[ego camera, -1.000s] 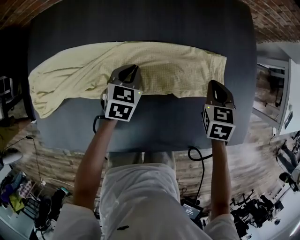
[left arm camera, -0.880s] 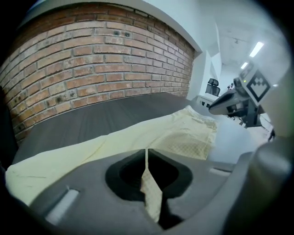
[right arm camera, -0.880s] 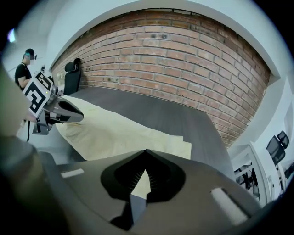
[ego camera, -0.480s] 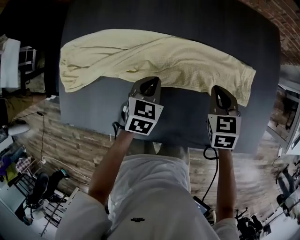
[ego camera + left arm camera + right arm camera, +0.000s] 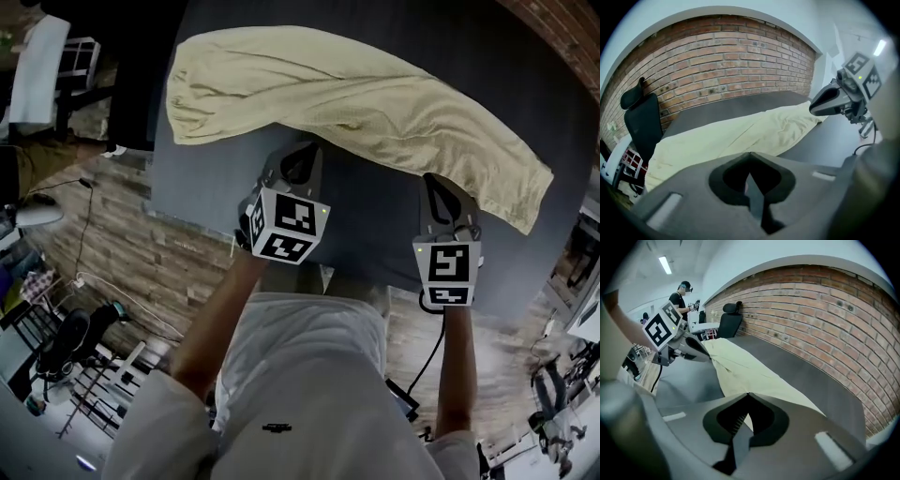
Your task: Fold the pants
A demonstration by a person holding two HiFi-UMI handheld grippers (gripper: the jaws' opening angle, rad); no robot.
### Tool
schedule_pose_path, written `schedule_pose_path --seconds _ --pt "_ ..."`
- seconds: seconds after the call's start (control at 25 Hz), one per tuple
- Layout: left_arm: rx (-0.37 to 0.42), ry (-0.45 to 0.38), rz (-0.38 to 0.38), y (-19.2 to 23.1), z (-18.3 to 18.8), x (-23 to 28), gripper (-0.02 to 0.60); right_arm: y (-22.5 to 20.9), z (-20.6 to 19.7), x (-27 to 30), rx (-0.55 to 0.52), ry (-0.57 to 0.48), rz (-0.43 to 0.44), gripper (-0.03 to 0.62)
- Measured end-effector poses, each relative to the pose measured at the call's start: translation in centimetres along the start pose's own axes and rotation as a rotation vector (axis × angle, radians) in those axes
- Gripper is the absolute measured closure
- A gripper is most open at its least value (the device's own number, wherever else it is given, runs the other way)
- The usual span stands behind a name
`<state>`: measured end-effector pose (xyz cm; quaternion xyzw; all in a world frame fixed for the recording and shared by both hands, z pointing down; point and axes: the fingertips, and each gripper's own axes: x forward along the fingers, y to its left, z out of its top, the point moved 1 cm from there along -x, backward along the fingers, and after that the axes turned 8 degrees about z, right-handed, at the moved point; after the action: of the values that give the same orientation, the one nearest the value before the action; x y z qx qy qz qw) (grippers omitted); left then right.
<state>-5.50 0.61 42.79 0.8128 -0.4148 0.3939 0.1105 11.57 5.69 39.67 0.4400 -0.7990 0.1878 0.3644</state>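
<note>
Shifted: left gripper (image 5: 306, 152), right gripper (image 5: 434, 180) | closed | pants (image 5: 375, 98) edge at tips

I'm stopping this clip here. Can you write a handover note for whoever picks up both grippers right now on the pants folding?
Left gripper: shut, with its tips at the near long edge of the pants, apparently pinching it.
Right gripper: shut the same way, further along that edge toward the right end.
Pants: a long, narrow, pale yellow band lying flat across the dark table, with the ends near the table's left and right edges.
Done: the pants look folded lengthwise, leg on leg.
Left: fold the band across its length, probably more than once, and smooth it.
</note>
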Motion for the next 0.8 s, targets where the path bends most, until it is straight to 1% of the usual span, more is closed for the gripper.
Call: schedule_pose_path --seconds 0.24,0.32,0.48,0.64,0.8 --pt "-0.010 0.026 0.082 7.0 -3.4 -2.4 0.572 3.9 3.5 2.5 -0.017 0.004 0.023 0.586" --pt "-0.002 0.043 0.092 9.2 -5.1 -3.2 0.552 5.4 4.8 3.4 -0.018 0.001 0.031 0.586" --pt "0.032 0.082 0.099 13.8 -8.6 -3.6 0.501 8.2 7.5 6.1 -0.016 0.011 0.047 0.586" --pt "0.084 0.101 0.094 16.8 -10.7 -3.7 0.451 10.5 9.4 7.4 -0.019 0.019 0.061 0.586" --pt "0.155 0.104 0.066 19.2 -11.7 -2.8 0.445 12.1 11.0 8.6 -0.036 0.046 0.061 0.586"
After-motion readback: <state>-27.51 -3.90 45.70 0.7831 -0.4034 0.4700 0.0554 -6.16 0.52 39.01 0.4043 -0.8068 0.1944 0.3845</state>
